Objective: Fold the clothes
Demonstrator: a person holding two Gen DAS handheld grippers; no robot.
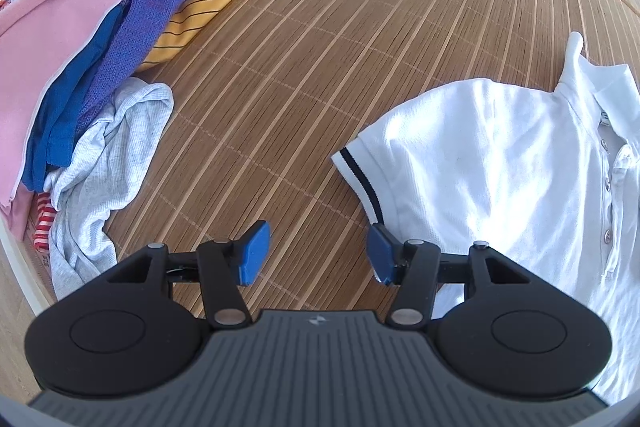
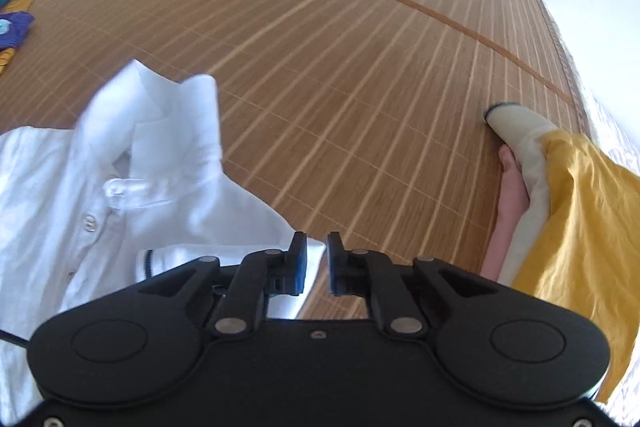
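Note:
A white polo shirt (image 1: 500, 167) lies buttons up on a bamboo mat (image 1: 320, 47), its dark-striped sleeve cuff (image 1: 362, 179) pointing towards my left gripper (image 1: 318, 255). That gripper hovers open just off the cuff, over bare mat, with nothing between its blue pads (image 1: 254, 253). In the right wrist view the same shirt (image 2: 72, 195) fills the left side, collar raised. My right gripper (image 2: 317, 263) stands over the other sleeve's tip (image 2: 316, 251). Its jaws are narrow but apart, and the cloth's edge shows in the gap without being pinched.
A loose pile of clothes (image 1: 80, 47) in pink, purple, blue, yellow stripes and grey lies at the mat's left. A person's bare limb (image 2: 510, 183), under yellow and cream cloth (image 2: 580, 227), rests at the mat's right edge. Pale floor borders the mat.

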